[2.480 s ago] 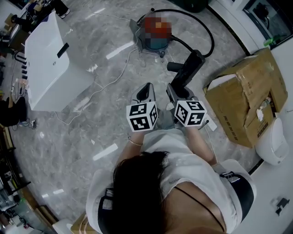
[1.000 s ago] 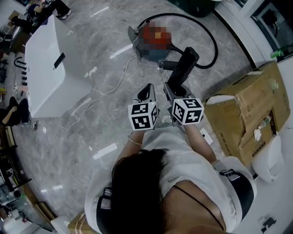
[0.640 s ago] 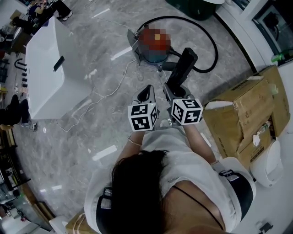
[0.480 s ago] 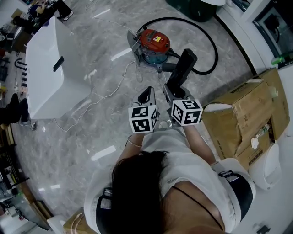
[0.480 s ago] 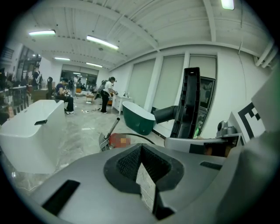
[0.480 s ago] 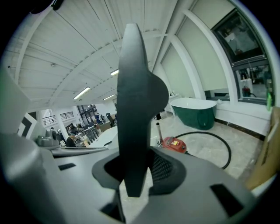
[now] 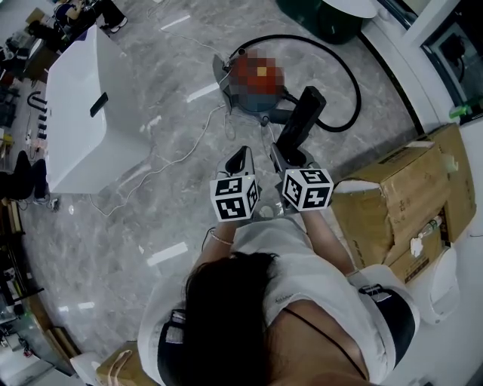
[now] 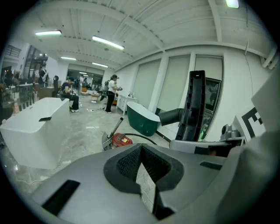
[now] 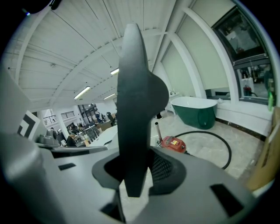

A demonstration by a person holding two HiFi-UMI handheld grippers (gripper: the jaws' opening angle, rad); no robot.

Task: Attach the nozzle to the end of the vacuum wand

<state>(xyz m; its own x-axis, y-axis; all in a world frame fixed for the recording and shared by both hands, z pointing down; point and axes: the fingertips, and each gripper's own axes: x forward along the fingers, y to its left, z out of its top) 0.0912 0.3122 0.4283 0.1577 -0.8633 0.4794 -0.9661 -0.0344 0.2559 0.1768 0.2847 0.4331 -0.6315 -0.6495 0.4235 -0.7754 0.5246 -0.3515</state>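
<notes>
A long black nozzle point(image 7: 302, 121) stands upright between the jaws of my right gripper point(image 7: 290, 155), which is shut on its lower end. The right gripper view shows the nozzle point(image 9: 135, 109) rising straight out of the pads. Ahead on the floor sits the red canister vacuum point(image 7: 256, 75), with its metal wand point(image 9: 156, 130) sticking up and a black hose point(image 7: 343, 68) looping off to the right. Beside the right gripper, my left gripper point(image 7: 240, 160) is shut with nothing in it. In the left gripper view the nozzle point(image 8: 196, 105) stands to the right and the vacuum point(image 8: 120, 140) lies ahead.
A large white tub point(image 7: 83, 105) stands at the left, with a white cable point(image 7: 181, 154) trailing across the marble floor. An open cardboard box point(image 7: 400, 203) sits at the right. A dark green bathtub point(image 7: 324, 15) is at the far top. People are in the far background.
Both grippers have drifted a little toward the vacuum, the right one still carrying the nozzle. The jaws have not changed.
</notes>
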